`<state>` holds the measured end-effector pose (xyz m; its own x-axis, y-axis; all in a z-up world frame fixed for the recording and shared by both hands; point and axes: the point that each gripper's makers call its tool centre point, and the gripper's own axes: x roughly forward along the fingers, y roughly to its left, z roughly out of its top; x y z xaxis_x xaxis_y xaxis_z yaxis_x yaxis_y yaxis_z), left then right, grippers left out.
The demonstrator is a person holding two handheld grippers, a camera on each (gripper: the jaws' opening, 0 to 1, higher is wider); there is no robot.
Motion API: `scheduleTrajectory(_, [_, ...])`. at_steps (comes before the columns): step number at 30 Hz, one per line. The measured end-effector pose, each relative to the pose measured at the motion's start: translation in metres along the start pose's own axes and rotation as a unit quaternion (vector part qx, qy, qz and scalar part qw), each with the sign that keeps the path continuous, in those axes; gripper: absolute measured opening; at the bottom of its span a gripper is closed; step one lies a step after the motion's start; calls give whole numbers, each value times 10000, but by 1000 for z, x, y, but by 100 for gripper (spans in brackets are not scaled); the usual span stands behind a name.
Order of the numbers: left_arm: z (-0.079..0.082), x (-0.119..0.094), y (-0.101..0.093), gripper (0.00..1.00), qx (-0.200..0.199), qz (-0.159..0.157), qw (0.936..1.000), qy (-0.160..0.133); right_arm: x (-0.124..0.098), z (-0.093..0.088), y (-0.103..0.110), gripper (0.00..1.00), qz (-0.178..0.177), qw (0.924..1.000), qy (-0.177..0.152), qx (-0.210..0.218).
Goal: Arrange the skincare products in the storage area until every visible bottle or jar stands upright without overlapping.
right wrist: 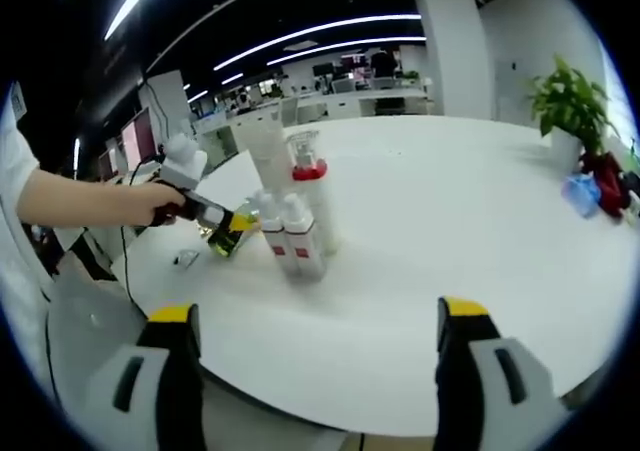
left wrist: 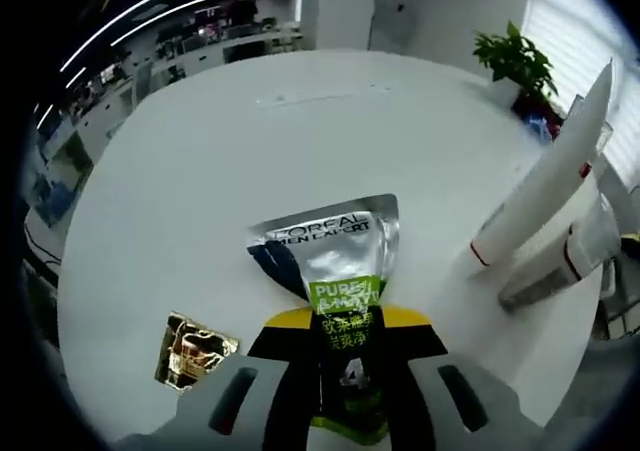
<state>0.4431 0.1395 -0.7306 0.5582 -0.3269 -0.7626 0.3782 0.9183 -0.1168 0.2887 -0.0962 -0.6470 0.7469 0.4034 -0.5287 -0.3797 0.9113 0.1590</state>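
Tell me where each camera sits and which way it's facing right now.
Left gripper view: rides the left gripper, looking down across the white table; its fingers clamp a silver L'Oreal sachet.
Right gripper view: rides the right gripper, facing the white bottles from the table edge; fingers apart, and the person's hand shows.
Shared: the table, the bottles, the potted plant.

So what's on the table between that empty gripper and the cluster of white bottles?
Nothing: in the right gripper view, only bare white table lies between the open right gripper and the upright white bottles.
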Motion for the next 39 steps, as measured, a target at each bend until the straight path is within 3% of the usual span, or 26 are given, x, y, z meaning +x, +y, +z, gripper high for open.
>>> scheduleTrajectory(7, [-4,-13,0,18,-106,-29,9999,-125,1,4,9,99,88,9999,-21,-89])
scheduleTrajectory(17, [-4,-41,-17,18,-332,-249,9982,-440,-1,7,18,98,192,9996,-42,-190])
scheduleTrajectory(27, [-9,-70,-30,18,-336,-360,9966,-665,-3,7,28,97,321,9992,-64,-218])
scheduleTrajectory(39, [-17,-103,-48,18,-67,-565,9942,-915,0,10,44,92,536,9980,-83,-323])
